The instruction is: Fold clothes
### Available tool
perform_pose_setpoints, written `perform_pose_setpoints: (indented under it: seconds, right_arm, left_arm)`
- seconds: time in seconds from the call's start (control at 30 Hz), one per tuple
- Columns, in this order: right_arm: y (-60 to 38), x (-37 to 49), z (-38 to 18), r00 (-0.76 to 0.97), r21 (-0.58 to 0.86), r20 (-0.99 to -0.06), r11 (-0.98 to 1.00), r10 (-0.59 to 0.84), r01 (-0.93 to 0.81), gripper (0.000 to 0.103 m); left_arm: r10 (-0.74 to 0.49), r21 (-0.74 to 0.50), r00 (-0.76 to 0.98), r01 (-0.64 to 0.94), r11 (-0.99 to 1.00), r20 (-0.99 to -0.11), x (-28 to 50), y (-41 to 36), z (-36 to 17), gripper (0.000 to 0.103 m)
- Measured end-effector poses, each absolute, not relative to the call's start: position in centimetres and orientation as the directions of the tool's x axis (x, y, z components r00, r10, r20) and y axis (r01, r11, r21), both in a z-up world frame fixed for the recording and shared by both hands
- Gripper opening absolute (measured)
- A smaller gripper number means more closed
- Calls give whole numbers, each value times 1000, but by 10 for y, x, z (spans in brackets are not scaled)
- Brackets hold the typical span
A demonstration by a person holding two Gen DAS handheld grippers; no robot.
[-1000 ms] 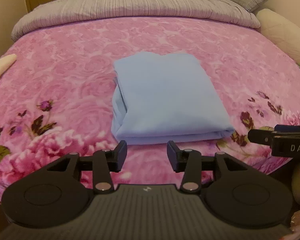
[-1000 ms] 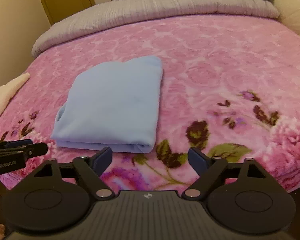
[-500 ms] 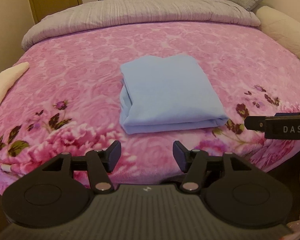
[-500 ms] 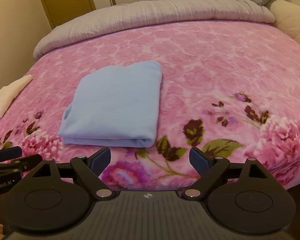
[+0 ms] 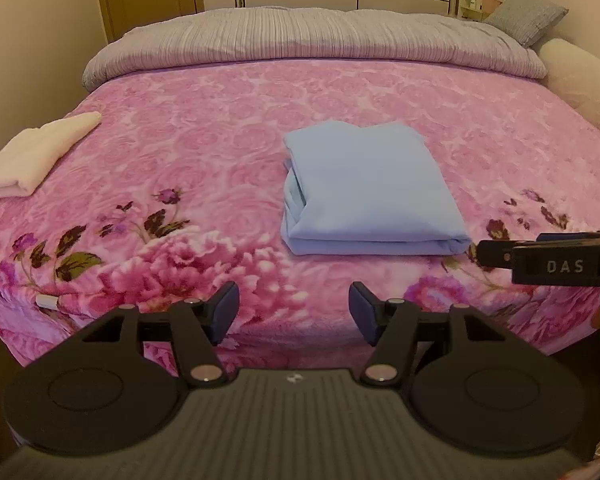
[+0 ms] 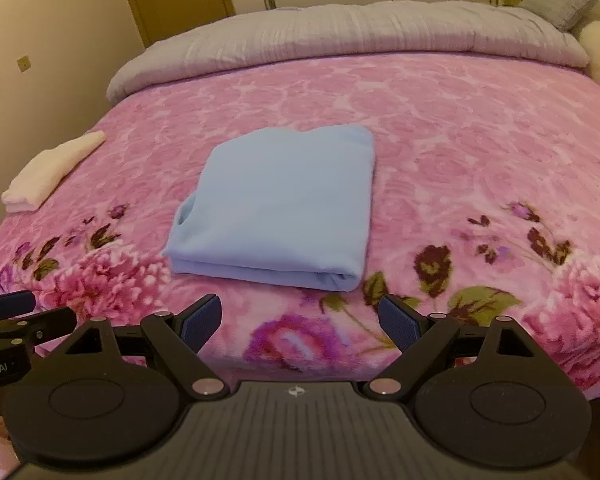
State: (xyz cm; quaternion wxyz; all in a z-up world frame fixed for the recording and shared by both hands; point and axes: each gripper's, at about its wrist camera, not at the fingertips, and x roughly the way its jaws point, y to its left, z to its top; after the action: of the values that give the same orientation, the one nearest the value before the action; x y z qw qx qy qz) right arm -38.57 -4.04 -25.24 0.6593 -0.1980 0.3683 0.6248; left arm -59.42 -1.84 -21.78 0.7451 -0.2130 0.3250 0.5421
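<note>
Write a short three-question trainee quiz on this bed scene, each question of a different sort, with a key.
1. True or false: the folded light-blue cloth garment lies on the pink floral blanket with neither gripper touching it.
2. Which item sits near the blanket's left edge in both wrist views?
A. a green towel
B. a folded cream-white cloth
C. a red sock
3. Fill in: between the jaws of the left gripper and of the right gripper there is ____.

Key: 1 true; 2 B; 3 nothing, both sets of jaws stand apart with only the blanket showing behind them.
</note>
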Motion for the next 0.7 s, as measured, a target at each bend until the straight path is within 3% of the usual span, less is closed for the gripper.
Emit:
perform_pose_setpoints:
  seconds: [0.2,0.43,0.7]
  right_arm:
    - [-38,-393,-252,-38,175,-738,137,674,-975,88]
    - [-41,-373,-254,-6,201,-723,202,691,-959,88]
    - [-17,-324,-281,-141,447,-691,266,709,-854,88]
  left_arm:
    - [640,-102,295,-942,321,-710,-612,-9,-225,59]
    - [580,-413,501,-863,289,-642,-648,31,-245,59]
    - [511,-633,624,-751,186,-591,-672,101,-289,61]
